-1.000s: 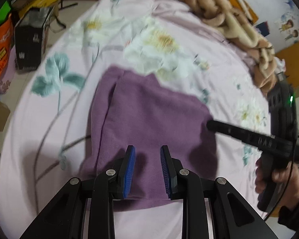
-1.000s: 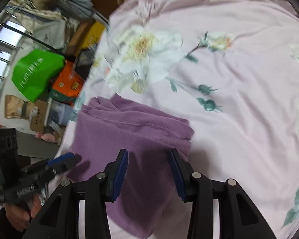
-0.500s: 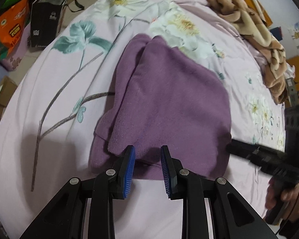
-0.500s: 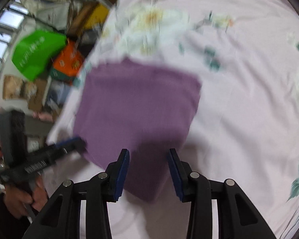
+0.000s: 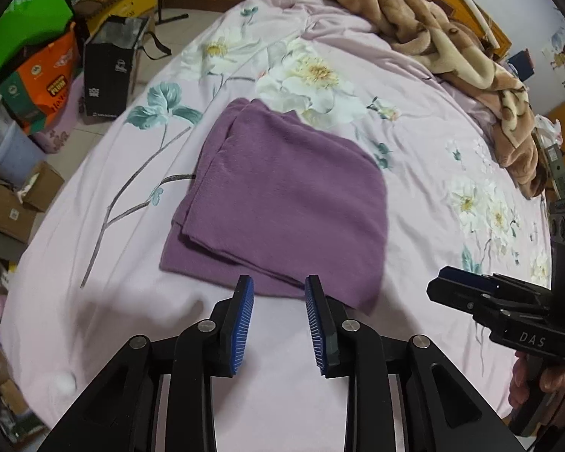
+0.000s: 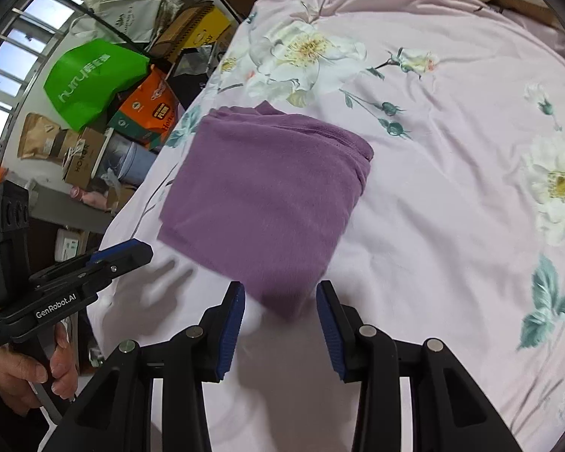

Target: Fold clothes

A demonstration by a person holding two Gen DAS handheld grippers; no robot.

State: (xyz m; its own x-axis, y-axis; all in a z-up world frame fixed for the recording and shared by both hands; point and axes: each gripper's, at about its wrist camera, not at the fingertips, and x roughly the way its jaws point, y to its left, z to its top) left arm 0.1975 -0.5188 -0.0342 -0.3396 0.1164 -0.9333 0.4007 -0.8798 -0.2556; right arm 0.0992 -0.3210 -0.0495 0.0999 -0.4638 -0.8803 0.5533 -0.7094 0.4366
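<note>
Two grippers, left (image 5: pixel 278 293) and right (image 6: pixel 280 299), jaws parted, empty | folded purple knit garment (image 5: pixel 282 203) flat on pink floral bedsheet (image 5: pixel 414 143), just beyond both tips, untouched

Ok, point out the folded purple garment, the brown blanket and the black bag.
Folded purple garment (image 5: pixel 282 203), left wrist view, middle of top layer.
Brown blanket (image 5: pixel 448 45), left wrist view, bunched middle.
Black bag (image 5: pixel 107 75), left wrist view, front face.

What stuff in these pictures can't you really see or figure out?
- Purple garment: folded up in both views, so its type stays hidden.
- Its near corner, right wrist view: blurred.
- Brown blanket, left wrist view: cut off by the top edge.
- Person: only the hand shows; the frame edge cuts off the rest.
- Orange bag: small print unreadable.
</note>
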